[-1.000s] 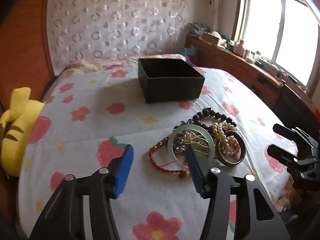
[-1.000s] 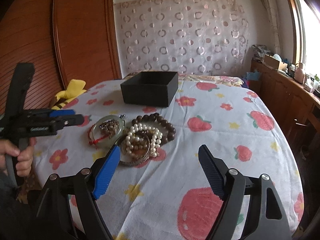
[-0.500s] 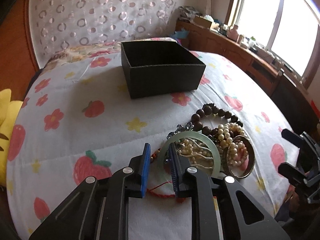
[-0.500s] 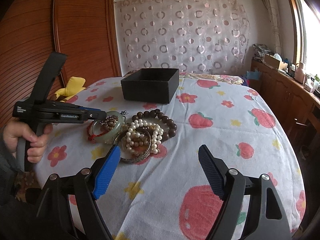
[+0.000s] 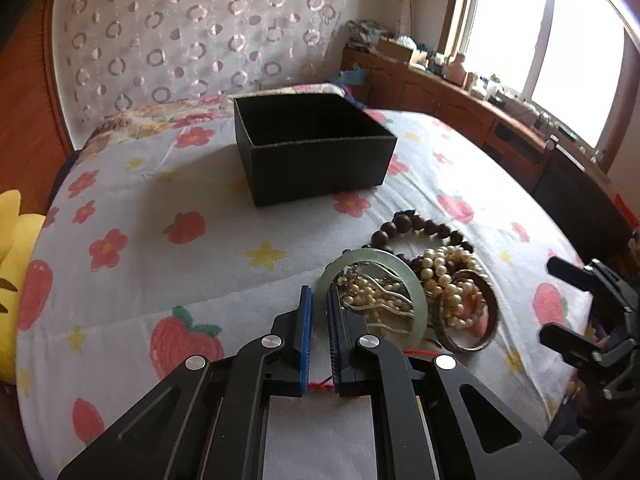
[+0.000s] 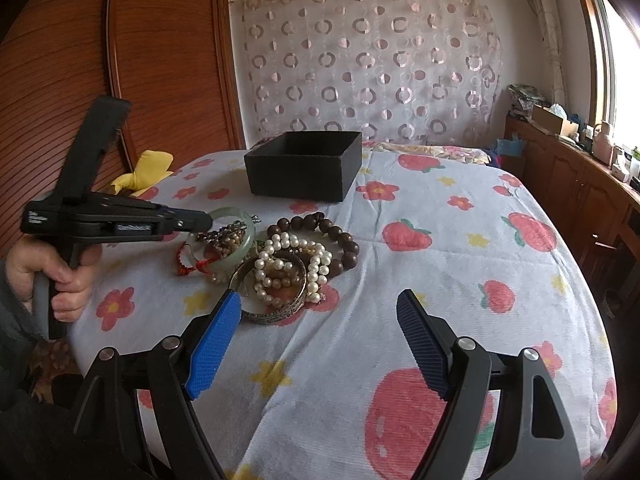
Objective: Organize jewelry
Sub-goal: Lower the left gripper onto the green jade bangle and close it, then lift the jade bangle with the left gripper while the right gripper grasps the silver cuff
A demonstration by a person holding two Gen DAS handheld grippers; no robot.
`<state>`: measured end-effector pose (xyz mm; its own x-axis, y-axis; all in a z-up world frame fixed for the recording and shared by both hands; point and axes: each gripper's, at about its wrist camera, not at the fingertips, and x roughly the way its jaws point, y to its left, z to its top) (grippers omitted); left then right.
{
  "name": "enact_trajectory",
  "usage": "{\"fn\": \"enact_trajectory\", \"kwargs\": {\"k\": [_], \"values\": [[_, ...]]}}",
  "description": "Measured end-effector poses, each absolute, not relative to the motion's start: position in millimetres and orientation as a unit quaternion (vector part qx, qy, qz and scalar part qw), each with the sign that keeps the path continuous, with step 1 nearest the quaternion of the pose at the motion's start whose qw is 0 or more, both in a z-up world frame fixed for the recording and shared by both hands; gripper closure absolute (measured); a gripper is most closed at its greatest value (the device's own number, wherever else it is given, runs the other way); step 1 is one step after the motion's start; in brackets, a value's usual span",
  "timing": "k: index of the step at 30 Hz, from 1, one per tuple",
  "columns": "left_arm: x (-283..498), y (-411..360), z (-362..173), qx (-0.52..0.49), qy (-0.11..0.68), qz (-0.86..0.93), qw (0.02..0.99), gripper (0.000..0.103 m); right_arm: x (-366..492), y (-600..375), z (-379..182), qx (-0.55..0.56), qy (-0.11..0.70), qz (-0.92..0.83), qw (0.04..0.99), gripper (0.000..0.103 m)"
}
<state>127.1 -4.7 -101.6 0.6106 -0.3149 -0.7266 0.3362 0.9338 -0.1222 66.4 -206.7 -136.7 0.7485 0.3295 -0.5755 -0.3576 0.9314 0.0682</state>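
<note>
Both fingers of the left gripper [image 5: 318, 312] have just closed on the jade bangle [image 5: 374, 258] (box [image 5: 316, 168] at twelve o'clock); next, lift clear. Right gripper [image 6: 320, 344] gapes wide, empty.

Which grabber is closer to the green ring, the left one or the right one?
Left. The left gripper is pinched on the green bangle's near rim; the right gripper hangs open, short of the pile.

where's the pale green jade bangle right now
In the left wrist view the pale green jade bangle lies on the strawberry-print bedspread, at the left edge of the jewelry pile beside the pearl strands, its near rim between the left gripper pads.
</note>
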Motion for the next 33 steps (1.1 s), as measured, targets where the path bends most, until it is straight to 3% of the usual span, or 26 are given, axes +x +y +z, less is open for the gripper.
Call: {"fn": "enact_trajectory", "kwargs": {"k": [10, 25, 33], "values": [[79.0, 18.6, -82.2, -0.037, 0.354, -0.160, 0.921, 0.096, 81.2, -180.8, -142.3, -0.052, 0.331, 0.233, 0.913, 0.021], [67.6, 29.2, -89.5, -0.051, 0.350, -0.149, 0.923, 0.096, 102.3, -150.7, -153.5, -0.146, 0.366, 0.246, 0.886, 0.030], [66.7, 28.3, -90.2, -0.051, 0.350, -0.149, 0.923, 0.096, 99.1, -150.7, -150.8, -0.160, 0.351, 0.249, 0.888, 0.044]]}}
